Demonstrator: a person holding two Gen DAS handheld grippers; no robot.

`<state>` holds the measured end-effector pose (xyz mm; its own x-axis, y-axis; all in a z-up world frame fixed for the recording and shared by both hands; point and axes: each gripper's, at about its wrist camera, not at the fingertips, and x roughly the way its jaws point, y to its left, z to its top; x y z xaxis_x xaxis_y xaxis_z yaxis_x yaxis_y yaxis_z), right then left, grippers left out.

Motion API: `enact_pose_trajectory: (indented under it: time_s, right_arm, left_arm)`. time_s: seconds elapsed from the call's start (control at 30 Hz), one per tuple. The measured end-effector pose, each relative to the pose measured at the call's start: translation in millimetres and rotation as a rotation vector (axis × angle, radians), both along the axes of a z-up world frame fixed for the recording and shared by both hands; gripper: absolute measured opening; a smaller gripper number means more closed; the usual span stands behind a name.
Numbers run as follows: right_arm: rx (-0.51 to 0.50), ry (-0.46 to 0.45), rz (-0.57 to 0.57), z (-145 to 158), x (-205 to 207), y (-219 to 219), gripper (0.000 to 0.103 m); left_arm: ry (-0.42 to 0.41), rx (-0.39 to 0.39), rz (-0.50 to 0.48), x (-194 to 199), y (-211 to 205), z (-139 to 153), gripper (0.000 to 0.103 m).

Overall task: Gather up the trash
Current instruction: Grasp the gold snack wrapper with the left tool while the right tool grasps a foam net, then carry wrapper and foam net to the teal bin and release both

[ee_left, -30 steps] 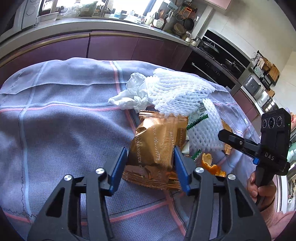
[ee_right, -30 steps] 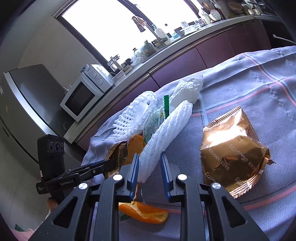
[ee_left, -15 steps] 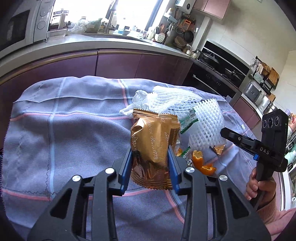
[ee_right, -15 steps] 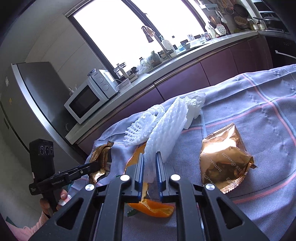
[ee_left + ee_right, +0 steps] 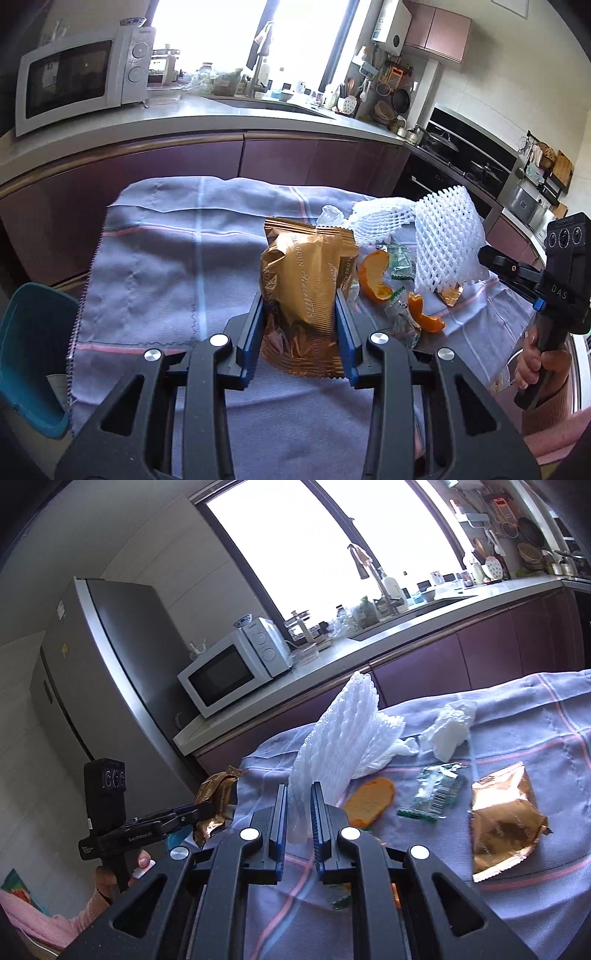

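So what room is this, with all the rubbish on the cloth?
It looks like a home kitchen: a microwave sits on the counter, a tap stands by the window, and a stove with pans runs along the side wall.

I note a crumpled gold snack wrapper [image 5: 310, 291] upright at centre frame; white foam netting [image 5: 332, 753] stands centre; orange peel [image 5: 373, 273] and another gold wrapper [image 5: 502, 827] lie right.
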<state>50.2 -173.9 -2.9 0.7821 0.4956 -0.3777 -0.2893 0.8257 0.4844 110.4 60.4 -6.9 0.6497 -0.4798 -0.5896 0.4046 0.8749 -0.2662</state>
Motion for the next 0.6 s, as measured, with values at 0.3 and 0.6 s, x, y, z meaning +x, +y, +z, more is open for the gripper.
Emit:
enact_pose_trajectory:
  time_s: [0.3,0.6]
  right_arm:
    - [-0.007,-0.002,0.175,6.0,15.2,69.0,0.011]
    - [-0.01,0.034,0.305,1.0,31.6,122.9,0.011]
  left_arm:
    - [-0.031,0.001,0.125,-25.1,70.4,11.5,0.036]
    - [-0.033,0.012,0.265,-36.1,138.4,14.7,0.036]
